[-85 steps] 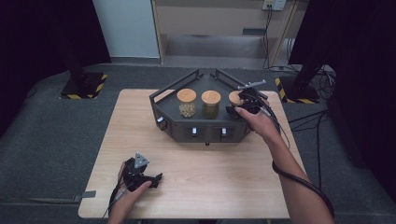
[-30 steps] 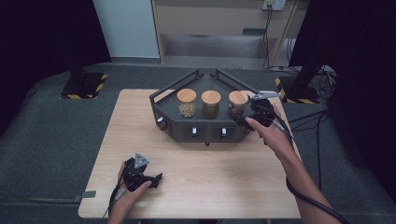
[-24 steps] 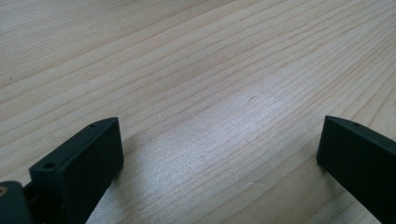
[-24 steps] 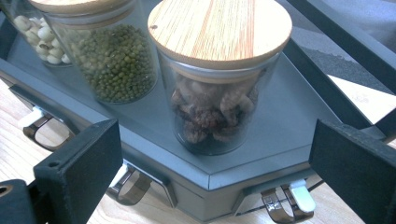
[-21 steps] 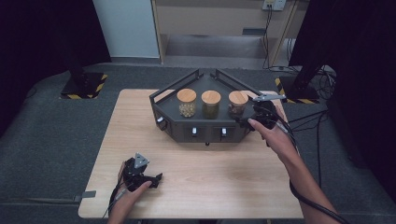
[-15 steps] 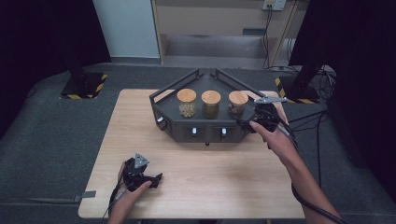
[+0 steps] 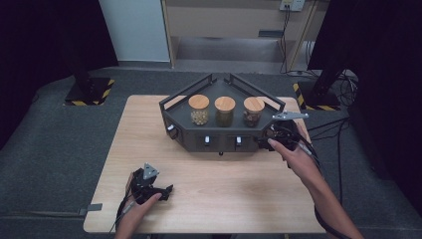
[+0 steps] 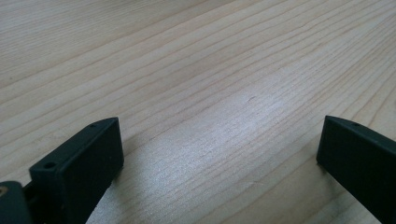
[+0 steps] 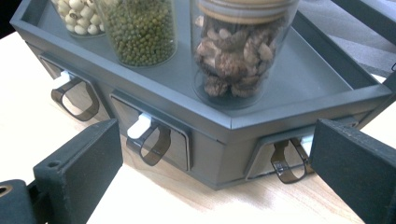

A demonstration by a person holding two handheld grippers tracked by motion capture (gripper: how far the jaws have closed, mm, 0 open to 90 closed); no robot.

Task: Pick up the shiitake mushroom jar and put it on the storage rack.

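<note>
Dark grey rack (image 7: pixel 219 142): stood at the far middle of the wooden table (image 7: pixel 209 199), three cork-lidded jars on top.
Right gripper (image 7: pixel 272 140): jaws spread wide, held low at the rack's right front corner, empty.
Drawer handle (image 9: pixel 287 161): smoky plastic loop on the rightmost drawer, just ahead of the right jaw, not touched.
Nearest jar (image 9: pixel 243 46): held brown lumpy pieces.
Left gripper (image 7: pixel 158 191): jaws wide apart, resting on bare table at the near left.

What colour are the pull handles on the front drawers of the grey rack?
Translucent smoky brown, clearest in the right gripper view: see the drawer handle.
</note>
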